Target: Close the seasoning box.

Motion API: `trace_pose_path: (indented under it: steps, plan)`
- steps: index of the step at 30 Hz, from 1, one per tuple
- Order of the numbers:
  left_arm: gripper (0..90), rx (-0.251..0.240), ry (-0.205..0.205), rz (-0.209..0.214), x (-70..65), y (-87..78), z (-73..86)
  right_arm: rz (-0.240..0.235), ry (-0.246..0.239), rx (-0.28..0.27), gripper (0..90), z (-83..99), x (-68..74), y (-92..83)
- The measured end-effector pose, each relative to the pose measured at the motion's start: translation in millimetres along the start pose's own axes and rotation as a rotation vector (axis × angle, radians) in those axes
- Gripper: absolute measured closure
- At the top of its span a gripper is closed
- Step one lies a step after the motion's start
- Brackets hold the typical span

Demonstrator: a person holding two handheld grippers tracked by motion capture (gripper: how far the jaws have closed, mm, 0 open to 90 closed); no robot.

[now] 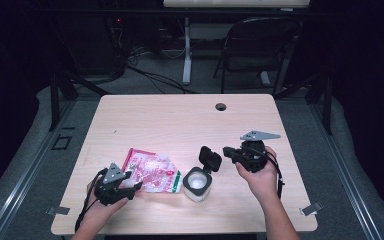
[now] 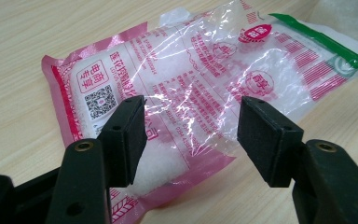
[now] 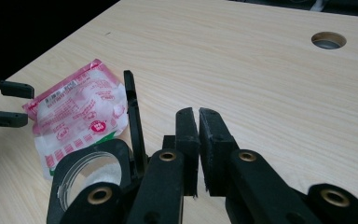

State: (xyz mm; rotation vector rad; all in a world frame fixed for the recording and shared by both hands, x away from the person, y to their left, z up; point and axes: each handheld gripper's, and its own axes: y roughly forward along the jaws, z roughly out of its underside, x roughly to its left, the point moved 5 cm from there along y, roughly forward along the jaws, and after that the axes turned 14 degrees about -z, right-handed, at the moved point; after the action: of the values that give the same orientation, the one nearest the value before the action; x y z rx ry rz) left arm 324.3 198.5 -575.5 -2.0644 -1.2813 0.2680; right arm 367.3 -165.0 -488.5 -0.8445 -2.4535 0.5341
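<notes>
— Trouble from the high view first: the pouch of white granules (image 1: 152, 171) lies flat on the table (image 1: 180, 120), just left of the open jar (image 1: 197, 184), whose black flip lid (image 1: 210, 158) stands up. The left gripper (image 1: 128, 184) sits at the pouch's near edge.

— And the left gripper view?

— Jaws stand wide, pads (image 2: 126, 137) either side of the pouch (image 2: 191, 93), not pressing. The film is slick and crinkled; a shallow pinch could slide off, or the loose fill could sag and tip the pouch.

— The right gripper view?

— The right gripper (image 3: 198, 154) is closed on nothing, just beside the lid (image 3: 133, 121). The jar (image 3: 91, 175) is unheld, so I judge a nudge could knock it over or spill during pouring.
</notes>
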Motion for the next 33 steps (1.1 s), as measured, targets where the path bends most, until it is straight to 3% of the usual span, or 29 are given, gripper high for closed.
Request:
trace_pose_path:
  steps: [9, 33]
  plan:
    - [41.9, -0.001, 0.007, -0.004, -0.1, 0.5, 0.3, -0.016, -0.007, 0.027, 86.3, 3.1, 3.2, 6.6]
    - [41.9, -0.015, 0.008, -0.014, 1.0, -0.3, -0.6, -0.041, -0.025, 0.037, 88.7, 1.8, 13.3, 9.2]
